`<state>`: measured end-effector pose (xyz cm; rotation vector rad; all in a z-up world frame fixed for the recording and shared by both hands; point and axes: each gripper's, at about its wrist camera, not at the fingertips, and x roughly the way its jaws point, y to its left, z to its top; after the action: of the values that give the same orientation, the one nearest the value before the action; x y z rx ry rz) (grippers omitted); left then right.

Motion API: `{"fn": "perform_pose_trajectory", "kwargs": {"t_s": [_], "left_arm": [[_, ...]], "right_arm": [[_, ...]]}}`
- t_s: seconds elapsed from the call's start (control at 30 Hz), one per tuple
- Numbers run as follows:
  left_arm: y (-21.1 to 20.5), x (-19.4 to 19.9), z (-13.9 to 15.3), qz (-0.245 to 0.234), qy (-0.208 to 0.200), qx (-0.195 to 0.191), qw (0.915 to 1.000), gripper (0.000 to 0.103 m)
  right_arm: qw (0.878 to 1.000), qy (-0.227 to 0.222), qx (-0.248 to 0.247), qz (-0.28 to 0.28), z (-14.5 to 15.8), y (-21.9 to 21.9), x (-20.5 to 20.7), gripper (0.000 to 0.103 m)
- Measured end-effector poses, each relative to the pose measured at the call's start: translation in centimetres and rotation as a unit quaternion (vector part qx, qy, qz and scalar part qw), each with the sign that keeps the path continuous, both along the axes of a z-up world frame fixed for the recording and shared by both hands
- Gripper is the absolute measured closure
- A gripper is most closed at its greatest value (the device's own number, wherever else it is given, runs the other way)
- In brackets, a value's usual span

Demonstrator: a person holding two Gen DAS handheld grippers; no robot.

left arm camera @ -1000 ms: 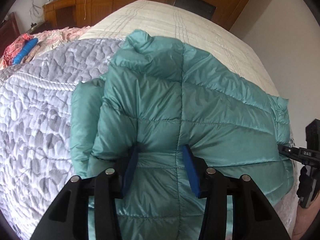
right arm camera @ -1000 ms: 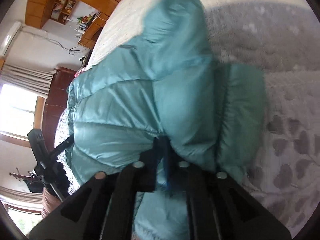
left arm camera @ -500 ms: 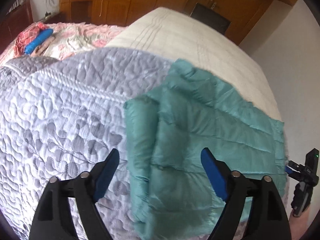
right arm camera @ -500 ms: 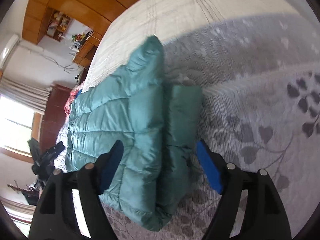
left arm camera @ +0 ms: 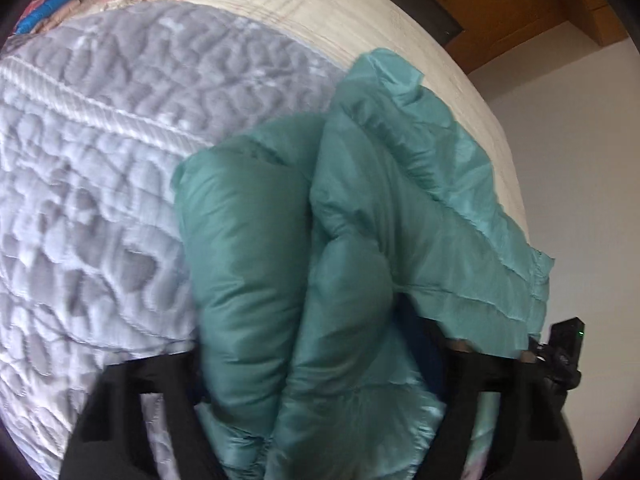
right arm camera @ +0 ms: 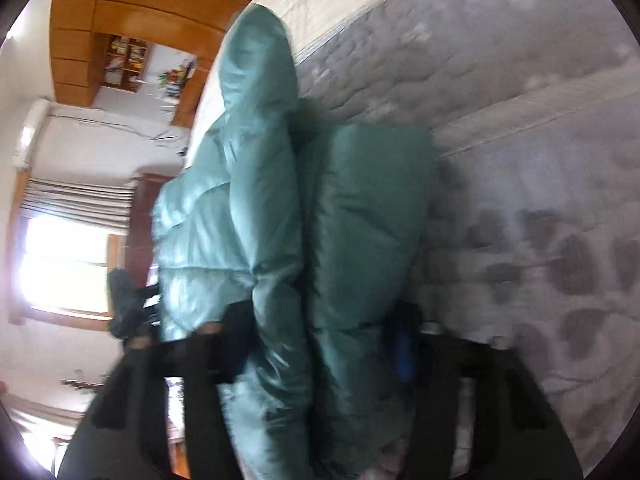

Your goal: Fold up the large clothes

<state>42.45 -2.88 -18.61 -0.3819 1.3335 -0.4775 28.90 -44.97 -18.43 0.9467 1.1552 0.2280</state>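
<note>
A grey quilted bedspread point(left arm camera: 92, 184) covers the bed, and the folded teal puffer jacket point(left arm camera: 360, 240) lies on it near the cream sheet point(left arm camera: 360, 28). The left gripper point(left arm camera: 316, 344) and right gripper point(right arm camera: 320, 336) each straddle the jacket's near edge, 2 fingers spread wide with thick padding bunched between them.

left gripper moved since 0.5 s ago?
Yes. The left gripper has pushed forward onto the teal jacket; its fingers now straddle the folded bundle, with less grey quilt before them.
</note>
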Motion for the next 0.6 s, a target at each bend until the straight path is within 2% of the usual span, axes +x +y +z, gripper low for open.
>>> {"fn": "perform_pose_trajectory", "kwargs": {"t_s": [0.03, 0.07, 0.13, 0.3, 0.37, 0.47, 0.6], "left_arm": [[-0.3, -0.1, 0.2, -0.002, -0.002, 0.000, 1.0000, 0.062], [-0.5, -0.1, 0.6, -0.004, -0.005, 0.002, 1.0000, 0.067], [-0.6, -0.8, 1.9, 0.000, -0.017, 0.003, 0.9999, 0.082], [0.2, -4.0, 7.0, -0.005, -0.058, -0.043, 0.9974, 0.089], [0.4, -6.0, 9.2, -0.012, -0.077, -0.046, 0.9959, 0.089], [1.1, -9.6, 12.6, -0.022, -0.102, -0.056, 0.9929, 0.089], [3.0, -15.5, 16.8, -0.028, -0.127, -0.069, 0.9891, 0.089]], "right_arm": [[1.000, -0.007, 0.002, 0.003, 0.4, 0.1, -0.1, 0.073], [1.000, -0.013, 0.006, 0.004, 0.9, 0.3, -0.4, 0.081], [0.999, -0.036, 0.007, 0.006, 2.9, 0.7, -0.8, 0.086], [0.995, -0.094, -0.009, 0.027, 9.2, 1.6, -3.3, 0.089], [0.993, -0.114, -0.018, 0.037, 11.6, 2.0, -5.1, 0.089], [0.989, -0.133, -0.031, 0.047, 14.6, 2.7, -7.8, 0.089], [0.986, -0.147, -0.044, 0.058, 18.0, 4.0, -13.5, 0.089]]}}
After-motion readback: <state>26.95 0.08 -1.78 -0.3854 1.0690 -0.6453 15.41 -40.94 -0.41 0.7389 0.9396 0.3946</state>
